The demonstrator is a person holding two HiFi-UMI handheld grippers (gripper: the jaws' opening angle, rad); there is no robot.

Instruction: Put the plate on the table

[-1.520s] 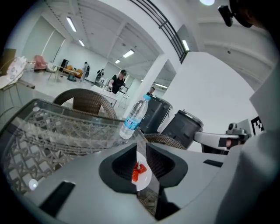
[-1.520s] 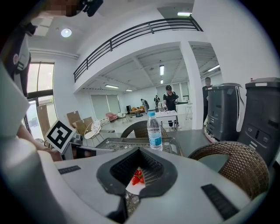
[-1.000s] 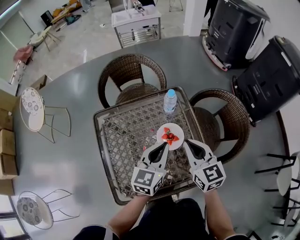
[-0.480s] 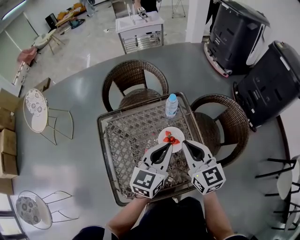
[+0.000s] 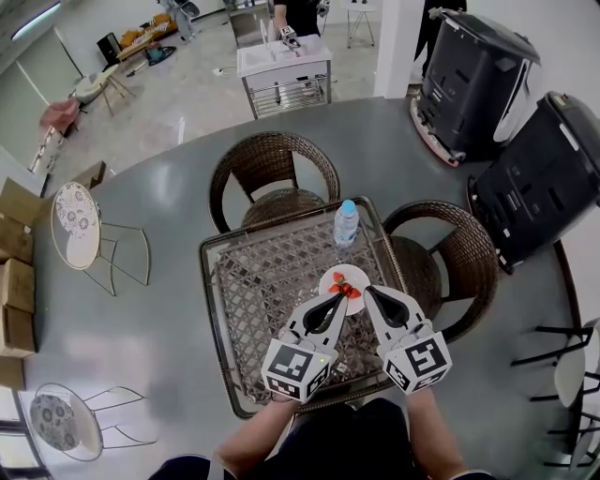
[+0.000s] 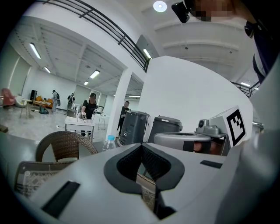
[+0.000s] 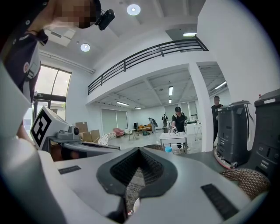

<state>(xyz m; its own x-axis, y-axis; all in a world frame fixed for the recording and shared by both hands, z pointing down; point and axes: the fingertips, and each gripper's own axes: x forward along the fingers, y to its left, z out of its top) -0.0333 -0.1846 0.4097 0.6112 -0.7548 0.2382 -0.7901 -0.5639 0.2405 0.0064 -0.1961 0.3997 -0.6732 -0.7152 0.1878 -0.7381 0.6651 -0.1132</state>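
Head view, looking steeply down. The small white round plate (image 5: 336, 273) lies on the square glass-topped wicker table (image 5: 253, 300), toward its far right part, and carries a few red food pieces (image 5: 345, 290).

Just beyond the plate stands a clear plastic water bottle with a blue cap (image 5: 346, 223), upright near the far right corner. It is the nearest obstacle on that side.

I hold the left claw (image 5: 341, 297) and the right claw (image 5: 367, 290) side by side over the near half of the table. Their tips converge on the plate's near rim. I cannot tell from above whether either tip touches it.

Left gripper view: the left claw (image 6: 141, 145) is clenched, tips meeting. Only wicker weave shows through the hollow behind the tips. The bottle (image 6: 109, 143) appears beyond, to the left.

Right gripper view: the right claw (image 7: 140, 149) is likewise clenched tip to tip. A sliver of the plate (image 7: 134, 204) shows low in the hollow between its jaws.

Surroundings: two brown wicker armchairs are drawn up to the table, one at the far side (image 5: 272, 169) and one at the right (image 5: 450, 253). Two bulky dark machines (image 5: 473, 70) stand beyond the right chair. A white trolley (image 5: 284, 70) with a person (image 5: 300, 14) at it stands well apart at the back, and a wire-frame chair (image 5: 80, 225) stands off to the left.
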